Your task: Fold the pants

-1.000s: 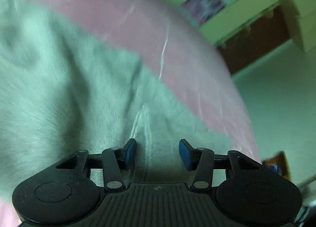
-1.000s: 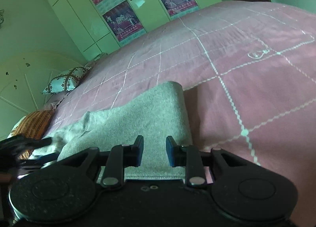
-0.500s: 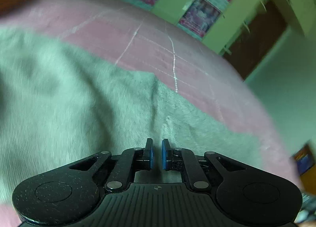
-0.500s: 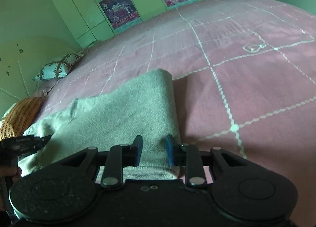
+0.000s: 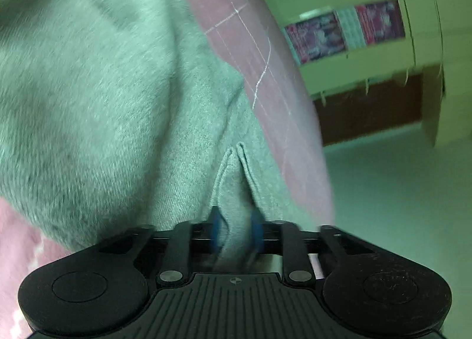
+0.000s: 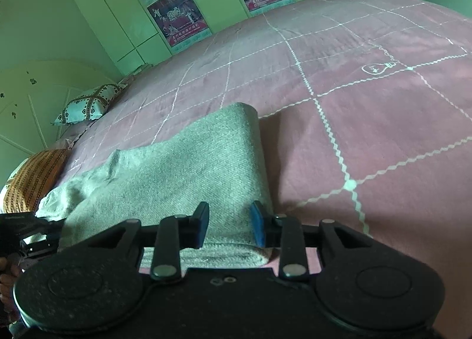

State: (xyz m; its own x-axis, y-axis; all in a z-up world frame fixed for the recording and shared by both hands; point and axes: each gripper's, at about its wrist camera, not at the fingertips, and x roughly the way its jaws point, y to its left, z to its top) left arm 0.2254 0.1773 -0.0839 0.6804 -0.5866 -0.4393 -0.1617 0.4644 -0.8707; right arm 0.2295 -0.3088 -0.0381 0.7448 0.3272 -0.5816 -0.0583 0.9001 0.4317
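Grey pants (image 6: 191, 168) lie folded lengthwise on the pink bedspread (image 6: 368, 118). My right gripper (image 6: 230, 227) hovers over their near right end. Its jaws are opening, the cloth's edge lies under and between the pads, and neither pad presses on it. In the left wrist view the pants (image 5: 118, 103) fill the left side, fleecy inside showing. My left gripper (image 5: 236, 233) has a bunch of that cloth between its blurred blue pads, pleats running into the gap, and the jaws are opening. The left gripper (image 6: 32, 233) also shows at the far left of the right wrist view, at the pants' other end.
Two pillows, one patterned white (image 6: 85, 106) and one orange striped (image 6: 35, 177), lie at the bed's far left. Pale wardrobe doors with posters (image 6: 177, 17) stand behind the bed. The bed's edge drops to the floor (image 5: 398, 191) on the right of the left wrist view.
The left gripper closed from wide open, then parted again with cloth bunched between its pads. It also rolled and shifted along the pants. The right gripper stayed put, and its jaws widened a little.
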